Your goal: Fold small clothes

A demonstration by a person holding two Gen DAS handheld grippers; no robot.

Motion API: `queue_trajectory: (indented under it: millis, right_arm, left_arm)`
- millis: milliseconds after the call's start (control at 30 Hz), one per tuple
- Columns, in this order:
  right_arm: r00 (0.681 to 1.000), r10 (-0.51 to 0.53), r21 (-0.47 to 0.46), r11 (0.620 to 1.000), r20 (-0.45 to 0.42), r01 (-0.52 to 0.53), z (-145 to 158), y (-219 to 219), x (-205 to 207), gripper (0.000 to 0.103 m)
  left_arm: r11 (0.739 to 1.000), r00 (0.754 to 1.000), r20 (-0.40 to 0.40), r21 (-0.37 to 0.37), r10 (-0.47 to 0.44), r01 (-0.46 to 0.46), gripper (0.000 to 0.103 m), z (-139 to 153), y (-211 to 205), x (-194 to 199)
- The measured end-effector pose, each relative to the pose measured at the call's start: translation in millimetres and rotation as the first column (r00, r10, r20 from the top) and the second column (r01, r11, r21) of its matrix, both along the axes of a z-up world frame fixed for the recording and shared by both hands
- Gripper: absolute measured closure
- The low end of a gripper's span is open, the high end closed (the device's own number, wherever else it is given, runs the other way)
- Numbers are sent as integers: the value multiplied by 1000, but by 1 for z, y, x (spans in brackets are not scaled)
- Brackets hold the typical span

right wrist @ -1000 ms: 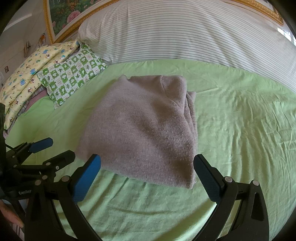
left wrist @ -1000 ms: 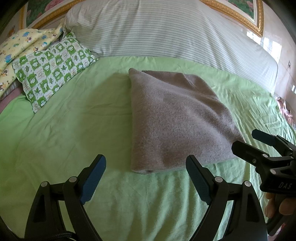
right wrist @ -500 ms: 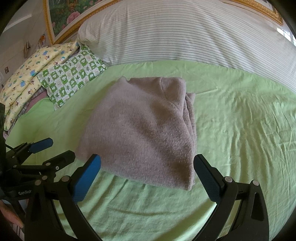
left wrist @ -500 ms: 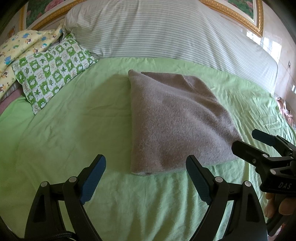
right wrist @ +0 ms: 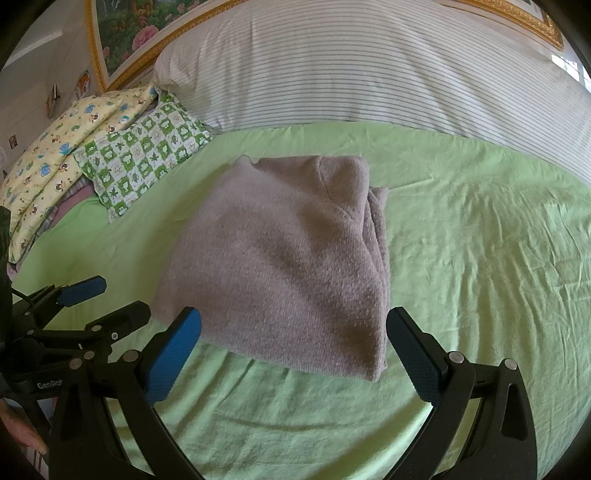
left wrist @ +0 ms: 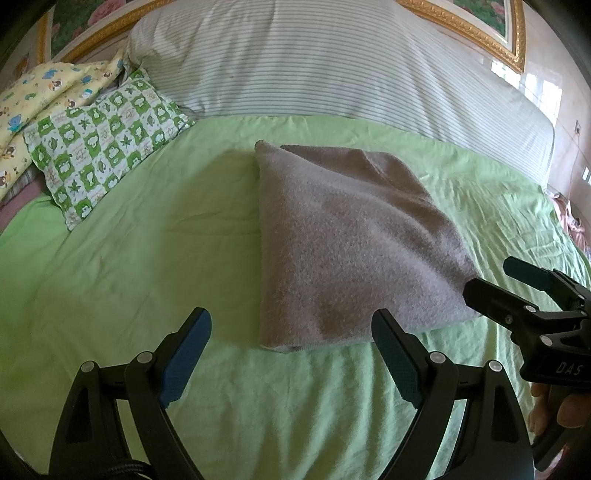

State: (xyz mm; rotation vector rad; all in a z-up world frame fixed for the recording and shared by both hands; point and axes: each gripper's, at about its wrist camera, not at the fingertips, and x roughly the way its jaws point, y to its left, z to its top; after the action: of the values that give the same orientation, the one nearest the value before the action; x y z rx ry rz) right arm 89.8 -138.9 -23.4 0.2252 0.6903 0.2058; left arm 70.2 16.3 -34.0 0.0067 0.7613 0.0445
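Both my claws, left gripper (left wrist: 291,350) and right gripper (right wrist: 293,345), hang released; folded grey garment (left wrist: 347,243) at twelve o'clock on green sheet (left wrist: 147,258).

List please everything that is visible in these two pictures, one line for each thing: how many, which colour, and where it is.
folded garment: one, grey-brown, in the middle of the sheet, ahead of both claws
bed sheet: one, light green, wrinkled, covers the bed
striped pillow: one, white with thin dark stripes, across the head of the bed
checked pillow: one, green and white with leaf prints, left of the garment
cartoon pillow: one, pale yellow with small animals, far left, beside the checked pillow
picture frame: gold, on the wall behind the bed
left claw: one, black with blue pads, open, near edge, holds nothing
right claw: one, black with blue pads, open, near edge, holds nothing
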Motion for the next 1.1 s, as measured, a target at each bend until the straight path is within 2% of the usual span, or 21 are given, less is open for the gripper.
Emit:
queue_trajectory:
  millis: [633,1100]
  right_arm:
    - [1000,-23,2,1000,15,23,8,0,1,3]
    - [999,-54,14,998,11,53,9,-9,11,3]
  left_arm:
    - [1000,1000,-1,19,-20,20,14,5,0,7]
    - [1000,1000,-7,-4,1,-1,14,13,9,25]
